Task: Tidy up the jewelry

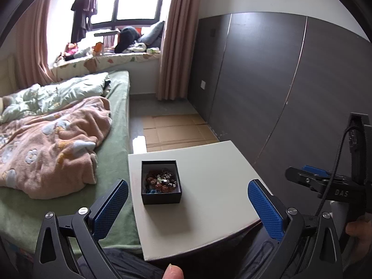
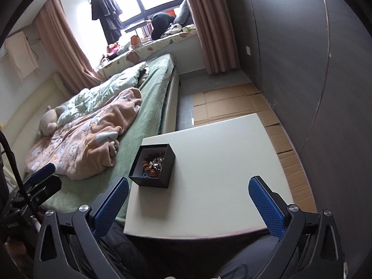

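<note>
A small black box (image 1: 161, 182) stands on a white board (image 1: 209, 186) and holds a heap of beaded jewelry (image 1: 161, 180), brown, white and dark beads. It also shows in the right wrist view as the same box (image 2: 152, 165) with jewelry (image 2: 153, 161) on the board (image 2: 220, 174). My left gripper (image 1: 187, 205) is open and empty, held above the board's near edge. My right gripper (image 2: 188, 205) is open and empty, near the board's front edge, the box ahead to its left. The right gripper also shows at the right of the left view (image 1: 309, 176).
A bed (image 1: 69, 127) with a pink blanket and green sheet lies to the left of the board. Flattened cardboard (image 1: 176, 130) covers the floor beyond. A dark panelled wall (image 1: 279, 81) runs along the right. The person's dark-clothed legs (image 2: 144, 251) are under the board.
</note>
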